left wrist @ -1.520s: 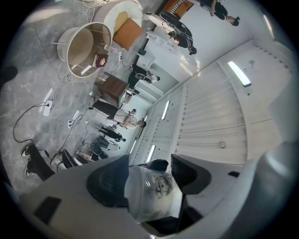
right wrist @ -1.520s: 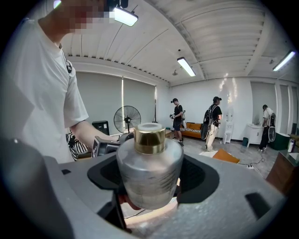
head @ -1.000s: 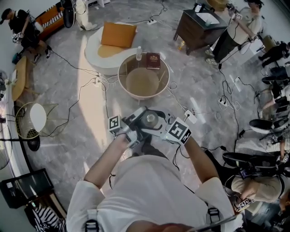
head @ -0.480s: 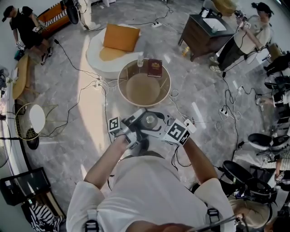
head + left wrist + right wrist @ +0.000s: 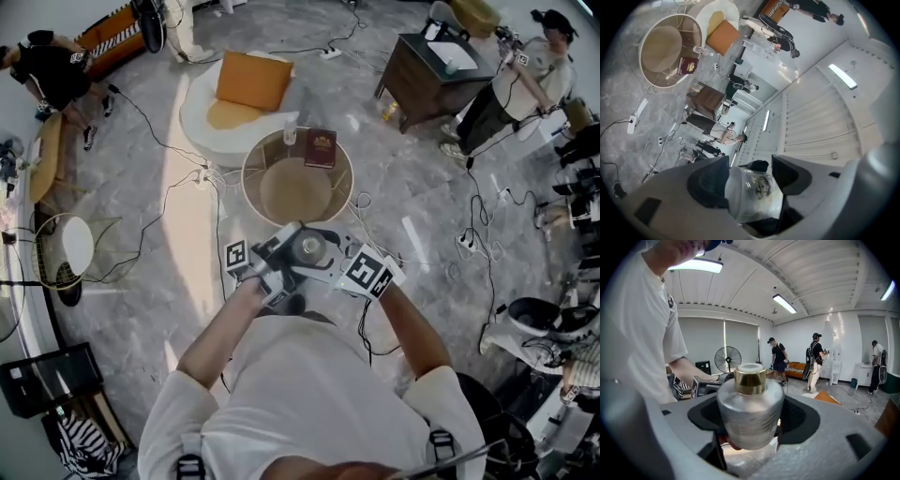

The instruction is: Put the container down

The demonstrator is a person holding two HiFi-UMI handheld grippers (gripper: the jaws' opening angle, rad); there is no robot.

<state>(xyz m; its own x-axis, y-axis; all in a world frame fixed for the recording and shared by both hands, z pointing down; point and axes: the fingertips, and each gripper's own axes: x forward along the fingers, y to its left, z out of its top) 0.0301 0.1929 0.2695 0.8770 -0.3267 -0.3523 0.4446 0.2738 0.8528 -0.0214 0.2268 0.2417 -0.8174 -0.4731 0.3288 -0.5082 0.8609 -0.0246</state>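
A frosted silver container (image 5: 309, 247) with a gold neck and white cap is held in the air before the person's chest, between both grippers. My left gripper (image 5: 274, 264) is shut on it from the left; in the left gripper view its pale printed side (image 5: 752, 192) fills the gap between the jaws. From the right, my right gripper (image 5: 334, 260) is also shut on the container (image 5: 750, 411), which stands upright between the dark pads. Ahead and below is a round table (image 5: 251, 155) with a raised rim, carrying a maroon book (image 5: 321, 148) and a small clear bottle (image 5: 291, 134).
A white round seat with an orange cushion (image 5: 248, 80) lies beyond the table. A dark cabinet (image 5: 427, 66) stands at the back right. Cables and power strips (image 5: 412, 232) cross the marble floor. A fan (image 5: 66, 253) is at the left. Several people stand around the room's edges.
Both grippers keep the container in the same spot before the chest. The floor and table have shifted slightly in the head view, and people at the edges have moved.
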